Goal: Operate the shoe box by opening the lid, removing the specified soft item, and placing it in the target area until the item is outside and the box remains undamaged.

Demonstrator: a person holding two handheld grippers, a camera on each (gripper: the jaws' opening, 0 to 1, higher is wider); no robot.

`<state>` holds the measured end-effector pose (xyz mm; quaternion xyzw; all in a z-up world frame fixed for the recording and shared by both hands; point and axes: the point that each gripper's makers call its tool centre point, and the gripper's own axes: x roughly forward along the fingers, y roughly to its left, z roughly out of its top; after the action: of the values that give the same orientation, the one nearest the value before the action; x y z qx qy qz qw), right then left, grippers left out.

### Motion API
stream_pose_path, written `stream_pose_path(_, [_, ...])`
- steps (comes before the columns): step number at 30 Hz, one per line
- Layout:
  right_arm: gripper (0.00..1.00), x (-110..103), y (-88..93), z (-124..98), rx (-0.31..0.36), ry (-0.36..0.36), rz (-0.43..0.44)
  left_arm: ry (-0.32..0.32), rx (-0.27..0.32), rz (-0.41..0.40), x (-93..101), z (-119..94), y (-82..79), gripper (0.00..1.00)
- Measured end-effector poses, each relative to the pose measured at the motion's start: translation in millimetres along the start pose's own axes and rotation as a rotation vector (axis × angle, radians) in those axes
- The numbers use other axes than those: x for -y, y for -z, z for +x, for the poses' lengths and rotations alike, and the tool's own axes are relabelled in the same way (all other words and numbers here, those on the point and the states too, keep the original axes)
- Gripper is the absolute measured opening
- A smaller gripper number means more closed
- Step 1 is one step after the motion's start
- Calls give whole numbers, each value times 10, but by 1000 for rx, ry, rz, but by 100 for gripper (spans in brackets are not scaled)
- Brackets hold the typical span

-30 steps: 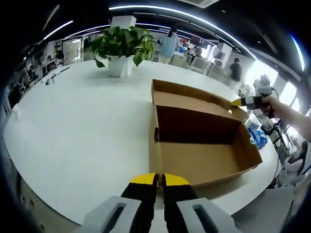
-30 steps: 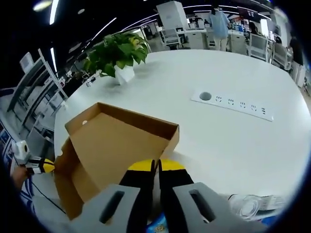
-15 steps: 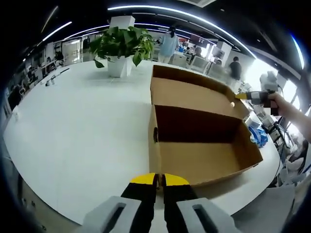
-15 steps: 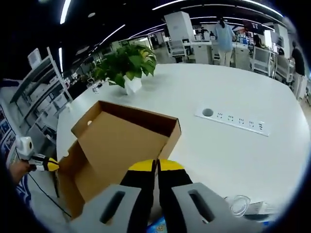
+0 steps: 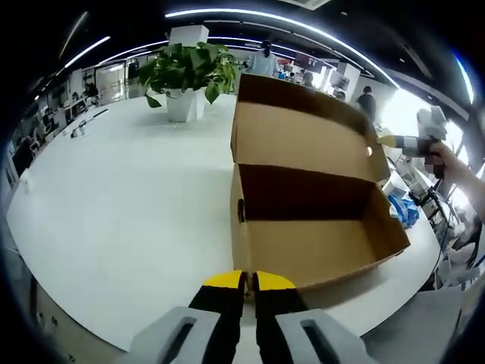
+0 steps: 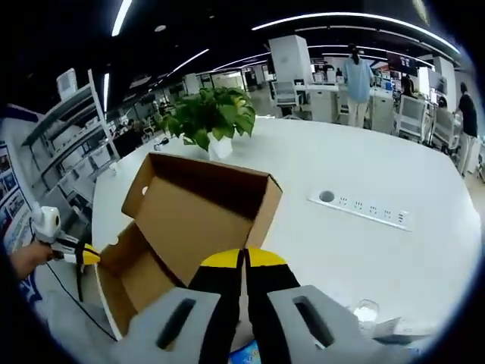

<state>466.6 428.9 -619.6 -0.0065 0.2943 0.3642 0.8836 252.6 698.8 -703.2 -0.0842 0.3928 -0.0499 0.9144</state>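
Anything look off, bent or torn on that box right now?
No damage shows. The shoe box sits on the white table with its lid raised on its hinge. One oddity: the inside looks bare, with no soft item visible.

The left gripper (image 5: 248, 279), grey-bodied with yellow-tipped black fingers (image 5: 223, 284), is seen with its fingers pressed together, held low at the near edge of the tabletop. The right gripper (image 6: 242, 259) is likewise seen with its fingers closed against each other. In the left gripper view, the person's hand (image 5: 453, 163) is seen at the right, wrapped around the right gripper's handle.
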Motion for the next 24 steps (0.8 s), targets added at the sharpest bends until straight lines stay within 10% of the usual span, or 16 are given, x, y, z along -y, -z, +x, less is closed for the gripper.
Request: stream_pose_path(24, [0,-284,97,-375,102,12,12,-5,8,12,6,-3,-15,4])
